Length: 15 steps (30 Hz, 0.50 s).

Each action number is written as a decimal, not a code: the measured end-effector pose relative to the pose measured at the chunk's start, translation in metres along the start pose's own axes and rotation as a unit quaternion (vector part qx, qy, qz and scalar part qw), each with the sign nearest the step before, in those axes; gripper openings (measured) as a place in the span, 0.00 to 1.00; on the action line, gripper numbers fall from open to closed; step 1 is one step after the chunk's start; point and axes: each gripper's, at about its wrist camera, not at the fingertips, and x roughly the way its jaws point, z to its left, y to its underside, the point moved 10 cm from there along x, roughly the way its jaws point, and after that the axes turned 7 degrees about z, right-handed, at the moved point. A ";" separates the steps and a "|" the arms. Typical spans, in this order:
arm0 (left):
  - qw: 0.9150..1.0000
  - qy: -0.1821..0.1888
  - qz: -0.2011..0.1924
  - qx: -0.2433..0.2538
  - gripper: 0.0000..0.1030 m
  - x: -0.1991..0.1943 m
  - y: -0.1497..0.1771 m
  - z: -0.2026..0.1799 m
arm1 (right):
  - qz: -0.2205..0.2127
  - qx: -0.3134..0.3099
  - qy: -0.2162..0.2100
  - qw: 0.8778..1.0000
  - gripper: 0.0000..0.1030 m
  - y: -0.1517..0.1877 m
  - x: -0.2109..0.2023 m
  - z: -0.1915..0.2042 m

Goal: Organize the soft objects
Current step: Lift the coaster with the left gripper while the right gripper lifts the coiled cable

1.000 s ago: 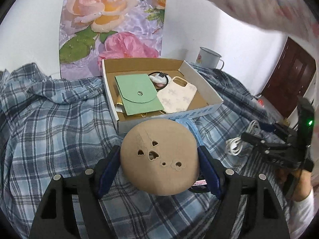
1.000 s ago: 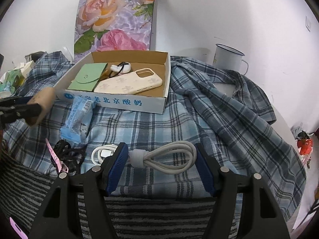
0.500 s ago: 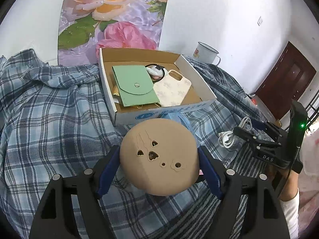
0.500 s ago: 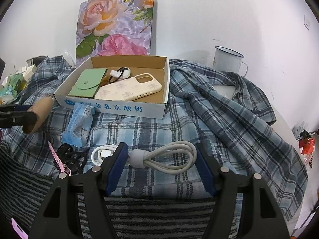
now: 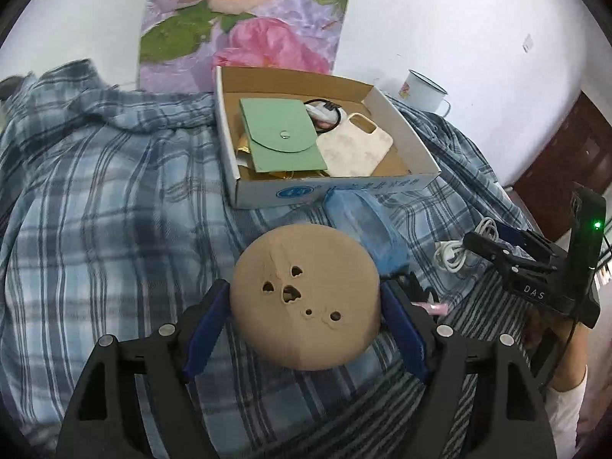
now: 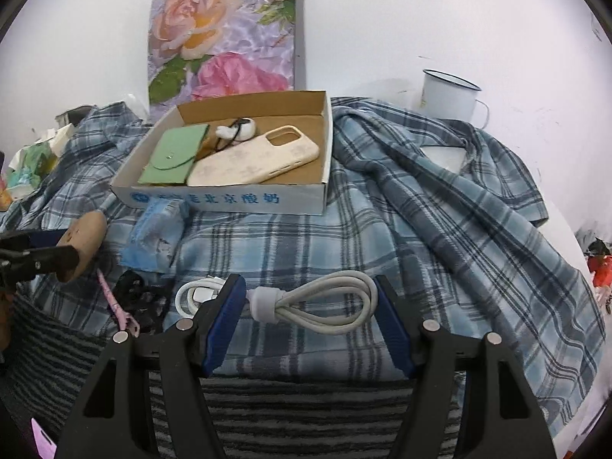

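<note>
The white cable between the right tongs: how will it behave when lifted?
The white cable is coiled and bound by a wrap, so it would probably lift as one floppy bundle. Its unbound plug end could dangle. It looks light.

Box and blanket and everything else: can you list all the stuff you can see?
Cardboard box: one, white outside, on the plaid blanket.
Green pouch: one, in the box, left side.
Phone case: one, cream, in the box.
Round tan pad: one, held above the blanket.
White cable: one, coiled, lying on the blanket.
Blue packet: one, in front of the box.
Pink clip: one, on the blanket near the front edge.
Enamel mug: one, white, by the wall.
Flower picture: one, behind the box.
Plaid blanket: one, blue.
Left gripper: fingers shut on the pad.
Right gripper: fingers open around the cable.
</note>
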 end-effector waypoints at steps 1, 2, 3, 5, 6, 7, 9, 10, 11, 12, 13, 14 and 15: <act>1.000 0.003 -0.004 0.000 0.79 -0.004 0.003 -0.003 | -0.002 -0.002 -0.008 1.000 0.64 0.000 -0.001 0.002; 1.000 0.004 -0.012 0.000 0.79 -0.010 0.005 -0.006 | -0.005 -0.003 -0.017 1.000 0.64 0.000 -0.002 0.004; 1.000 0.005 -0.022 -0.002 0.79 -0.016 0.005 -0.010 | -0.009 -0.003 -0.026 1.000 0.64 0.000 -0.004 0.005; 0.999 0.001 -0.039 -0.002 0.79 -0.025 0.002 -0.016 | -0.018 -0.001 -0.048 0.999 0.64 -0.001 -0.008 0.007; 0.999 0.000 -0.048 -0.001 0.79 -0.029 -0.001 -0.020 | -0.023 0.001 -0.060 0.998 0.64 -0.002 -0.010 0.008; 0.998 0.000 -0.058 0.001 0.79 -0.034 -0.005 -0.023 | -0.028 0.003 -0.072 0.997 0.64 -0.003 -0.012 0.010; 0.997 -0.003 -0.074 0.012 0.79 -0.042 -0.017 -0.033 | -0.040 0.006 -0.091 0.995 0.64 -0.005 -0.018 0.011; 0.996 -0.007 -0.083 0.017 0.79 -0.046 -0.023 -0.036 | -0.049 0.004 -0.099 0.994 0.64 -0.007 -0.023 0.013; 0.996 -0.011 -0.088 0.021 0.79 -0.048 -0.028 -0.038 | -0.057 0.001 -0.107 0.993 0.64 -0.008 -0.028 0.015; 0.995 -0.014 -0.093 0.023 0.79 -0.052 -0.033 -0.039 | -0.065 -0.003 -0.114 0.991 0.64 -0.011 -0.033 0.017; 0.994 -0.018 -0.102 0.023 0.79 -0.058 -0.039 -0.040 | -0.074 -0.010 -0.117 0.990 0.64 -0.014 -0.038 0.019; 0.993 -0.020 -0.110 0.024 0.79 -0.064 -0.045 -0.040 | -0.084 -0.016 -0.117 0.990 0.64 -0.018 -0.043 0.021; 0.992 -0.022 -0.119 0.026 0.79 -0.069 -0.050 -0.041 | -0.094 -0.023 -0.115 0.989 0.64 -0.023 -0.050 0.022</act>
